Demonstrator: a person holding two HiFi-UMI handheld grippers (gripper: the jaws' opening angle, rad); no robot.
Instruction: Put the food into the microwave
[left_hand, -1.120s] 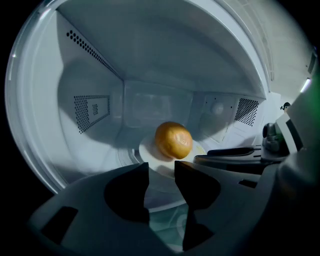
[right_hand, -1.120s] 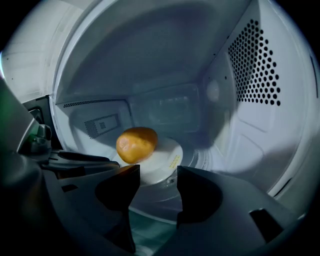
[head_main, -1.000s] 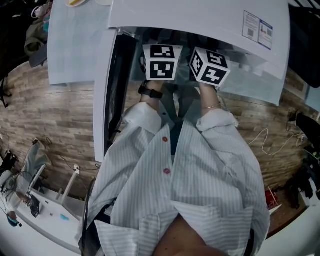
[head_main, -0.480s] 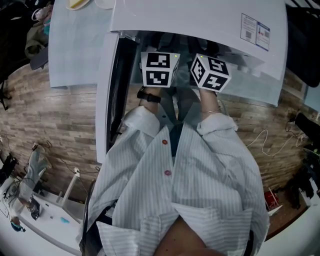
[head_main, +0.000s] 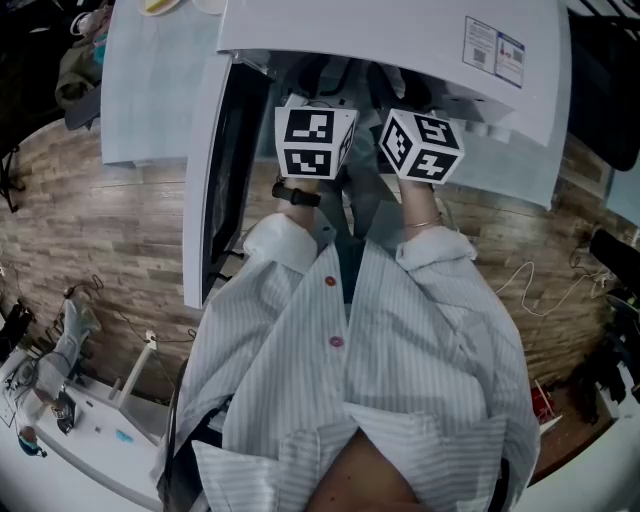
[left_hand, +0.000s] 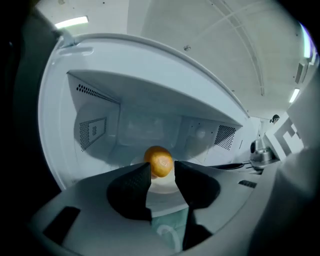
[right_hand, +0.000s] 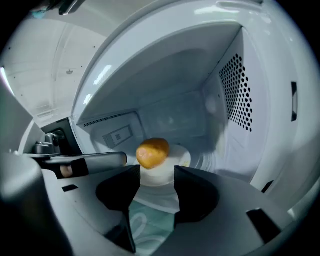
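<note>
Left gripper view shows the food (left_hand: 159, 161), a round golden-brown piece, sitting on a white plate (left_hand: 162, 186) on the floor of the microwave (left_hand: 95, 131), well inside the cavity. It lies just beyond the tips of my left claw (left_hand: 161, 171), centred on the gap and touching neither jaw. Those jaws stand apart with nothing pinched between them. My right claw (right_hand: 156, 173) is the same: jaws spread and empty, the food just ahead of the tips and a little to their left. I judge that both claws sit side by side at the mouth of the oven because the plate is already set down and let go, so the placing looks done. In the head view the door (head_main: 200, 200) stands swung out to my left, so closing it is what I reckon remains
</note>
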